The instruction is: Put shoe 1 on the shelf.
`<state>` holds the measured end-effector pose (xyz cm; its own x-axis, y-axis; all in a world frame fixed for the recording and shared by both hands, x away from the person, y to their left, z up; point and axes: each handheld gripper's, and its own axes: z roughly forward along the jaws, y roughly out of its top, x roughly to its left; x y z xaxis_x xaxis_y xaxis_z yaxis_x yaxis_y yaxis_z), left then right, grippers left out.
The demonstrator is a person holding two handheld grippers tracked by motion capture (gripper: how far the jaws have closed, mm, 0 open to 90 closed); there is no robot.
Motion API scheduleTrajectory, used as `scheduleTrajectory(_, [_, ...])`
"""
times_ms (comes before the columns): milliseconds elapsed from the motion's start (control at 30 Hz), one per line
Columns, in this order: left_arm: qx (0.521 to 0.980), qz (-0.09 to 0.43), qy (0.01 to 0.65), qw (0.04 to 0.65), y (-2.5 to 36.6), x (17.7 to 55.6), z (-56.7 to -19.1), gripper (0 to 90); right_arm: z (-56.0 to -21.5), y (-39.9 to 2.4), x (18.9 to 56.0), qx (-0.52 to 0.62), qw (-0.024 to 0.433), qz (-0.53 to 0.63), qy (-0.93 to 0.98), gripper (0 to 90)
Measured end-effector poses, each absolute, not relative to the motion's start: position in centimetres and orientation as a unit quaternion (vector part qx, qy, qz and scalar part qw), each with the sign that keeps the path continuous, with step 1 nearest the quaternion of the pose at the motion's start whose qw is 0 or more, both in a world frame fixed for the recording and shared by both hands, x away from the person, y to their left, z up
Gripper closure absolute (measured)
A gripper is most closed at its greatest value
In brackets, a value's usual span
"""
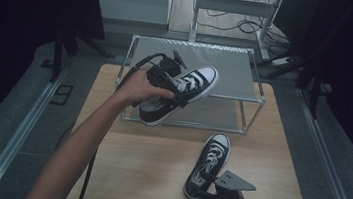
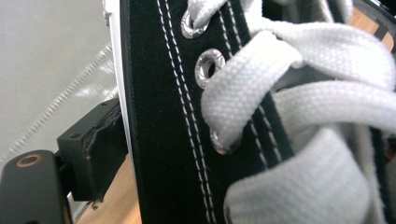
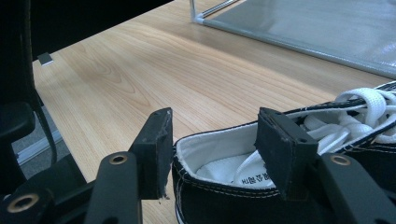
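2 black canvas sneakers are in play. Your left gripper [image 1: 177, 95] is clamped on the side wall of the first sneaker [image 1: 185, 93], which hangs tilted in the air, toe up and away from you, over the front edge of the metal shelf rack [image 1: 250, 55]. In the left gripper view, 1 jaw presses the outside of the canvas just beside the white sole rim; the other is hidden inside the shoe. Your right gripper [image 3: 212, 156] sits at the heel of the second sneaker [image 1: 209, 163], which lies flat on the wooden table [image 1: 142, 161], toe pointing at the rack. Its jaws stand apart: 1 outside the heel collar, 1 inside the opening. Whether the pads press the canvas yet, you cannot tell.

Expect both shoes to be light, with soft, floppy uppers and stiffer rubber soles. Canvas folds under a pinch, so a side-wall hold lets the shoe swing and sag; the heel collar, with its white padded lining, looks like the firmer place to take hold. Woven fabric gives the pads good friction, while the smooth rubber toe cap would be slicker. Keep clear of the flat white cotton laces [image 2: 299, 107] and metal eyelets [image 2: 210, 65]: loose loops can snag a jaw.
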<state>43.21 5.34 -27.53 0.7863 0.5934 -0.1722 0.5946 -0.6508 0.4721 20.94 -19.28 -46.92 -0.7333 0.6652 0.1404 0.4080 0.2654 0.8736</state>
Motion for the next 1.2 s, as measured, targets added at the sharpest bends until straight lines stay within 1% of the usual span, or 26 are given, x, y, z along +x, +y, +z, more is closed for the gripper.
scheduleTrajectory(333, [0.903,0.004,0.349,0.249,4.7,45.4,-26.5,13.5,-46.8,-19.4,20.8,0.342,0.13,0.503,0.783,46.3])
scheduleTrajectory(400, [0.896,0.003,0.363,0.254,4.5,46.1,-26.2,13.5,-46.8,-19.4,20.8,0.341,0.131,0.504,0.782,46.3])
scheduleTrajectory(500, [0.895,0.004,0.369,0.251,4.5,46.7,-26.1,13.5,-46.7,-19.5,20.8,0.341,0.131,0.506,0.782,46.3])
scheduleTrajectory(567, [0.89,0.009,0.383,0.245,4.4,47.5,-25.9,13.5,-46.6,-19.5,20.7,0.341,0.131,0.508,0.78,46.3])
scheduleTrajectory(833, [0.88,0.014,0.414,0.233,4.2,49.5,-26.0,13.5,-45.9,-19.0,20.0,0.327,0.13,0.516,0.781,46.3])
scheduleTrajectory(1067, [0.867,0.014,0.438,0.237,4.2,50.8,-26.0,13.5,-45.8,-19.1,20.0,0.327,0.129,0.517,0.78,46.4])
scheduleTrajectory(1200, [0.853,0.016,0.462,0.243,4.3,51.7,-26.2,13.5,-45.8,-19.1,20.0,0.327,0.129,0.518,0.78,46.4])
